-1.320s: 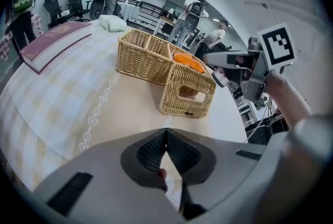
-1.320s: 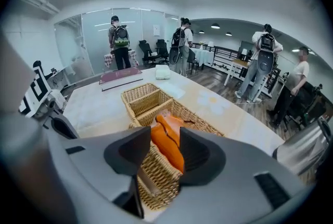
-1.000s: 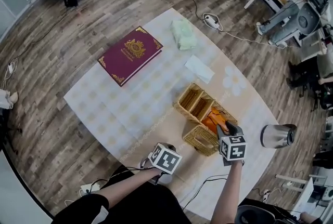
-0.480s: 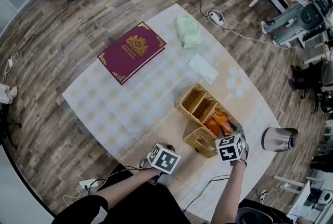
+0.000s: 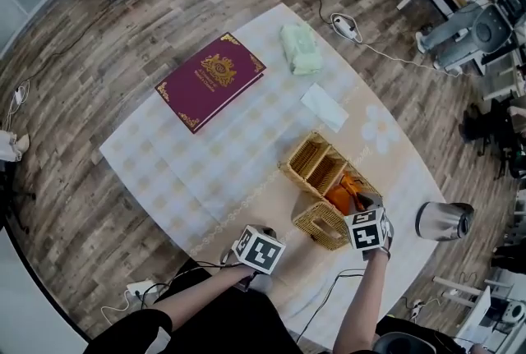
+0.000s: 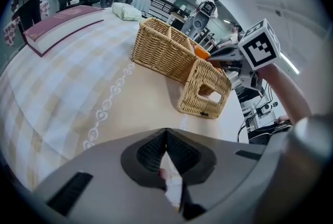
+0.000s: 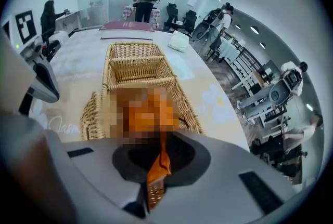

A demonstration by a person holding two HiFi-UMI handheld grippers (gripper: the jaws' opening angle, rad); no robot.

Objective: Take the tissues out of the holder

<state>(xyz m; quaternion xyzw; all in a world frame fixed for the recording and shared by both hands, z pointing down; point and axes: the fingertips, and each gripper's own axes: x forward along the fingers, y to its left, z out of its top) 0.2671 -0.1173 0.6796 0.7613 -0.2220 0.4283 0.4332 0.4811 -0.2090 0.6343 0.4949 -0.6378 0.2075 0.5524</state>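
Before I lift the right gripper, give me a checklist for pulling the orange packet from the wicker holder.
1. Right gripper fingers, which have just been closing, pinch the orange tissue packet by its edge: ok.
2. Packet clear of the woven wicker holder: not ok, it sits inside.
3. Left gripper shut, empty: ok.
4. Left gripper steadying the holder: not ok, apart from it.
5. Bare pale checked tablecloth for setting down: ok.
6. Packets underneath: cannot tell.
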